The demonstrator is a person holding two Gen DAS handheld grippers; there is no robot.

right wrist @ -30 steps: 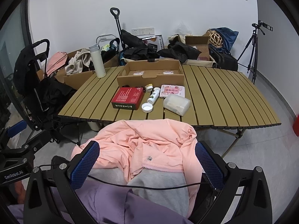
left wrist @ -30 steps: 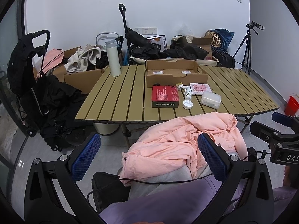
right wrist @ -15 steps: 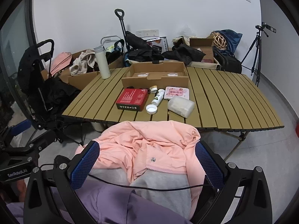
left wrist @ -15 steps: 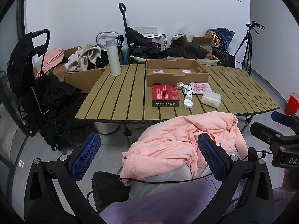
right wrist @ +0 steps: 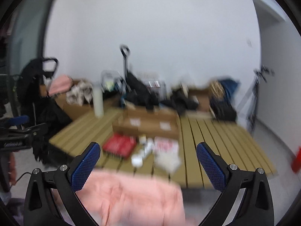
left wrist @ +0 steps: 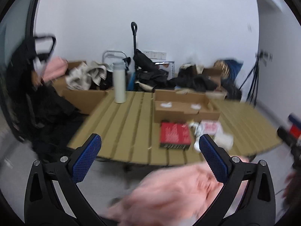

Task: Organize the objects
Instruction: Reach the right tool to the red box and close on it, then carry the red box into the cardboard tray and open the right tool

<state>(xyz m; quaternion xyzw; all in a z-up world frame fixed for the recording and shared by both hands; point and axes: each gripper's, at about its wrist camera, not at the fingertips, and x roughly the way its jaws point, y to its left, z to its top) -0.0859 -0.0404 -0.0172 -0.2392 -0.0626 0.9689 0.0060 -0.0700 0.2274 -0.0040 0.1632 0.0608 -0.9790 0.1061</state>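
Observation:
Both views are motion-blurred. A slatted tan table (left wrist: pixel 129 124) (right wrist: pixel 216 137) holds an open cardboard box (left wrist: pixel 186 104) (right wrist: pixel 148 124), a red box (left wrist: pixel 175 134) (right wrist: pixel 119 146), a pink-printed packet (left wrist: pixel 210 127) (right wrist: pixel 166 146), a clear plastic box (right wrist: pixel 168 161), small white bottles and a lid (right wrist: pixel 137 160), and a white flask (left wrist: pixel 120 82) (right wrist: pixel 98 101). My left gripper (left wrist: pixel 149 151) and right gripper (right wrist: pixel 147 154) are open and empty, well short of the table. A pink jacket (left wrist: pixel 175 192) (right wrist: pixel 131 197) lies below them.
Cardboard boxes with clothes (left wrist: pixel 82 86), dark bags (left wrist: pixel 150 75) and a trolley handle (left wrist: pixel 134 35) crowd the wall behind the table. A black stroller (left wrist: pixel 32 79) stands at left, a tripod (left wrist: pixel 257 75) at right, a red bin (right wrist: pixel 296 159) on the floor.
Both grippers have lifted and tilted up quickly: the table has dropped lower in both views and the pink jacket has sunk toward the bottom edge. Both stay open.

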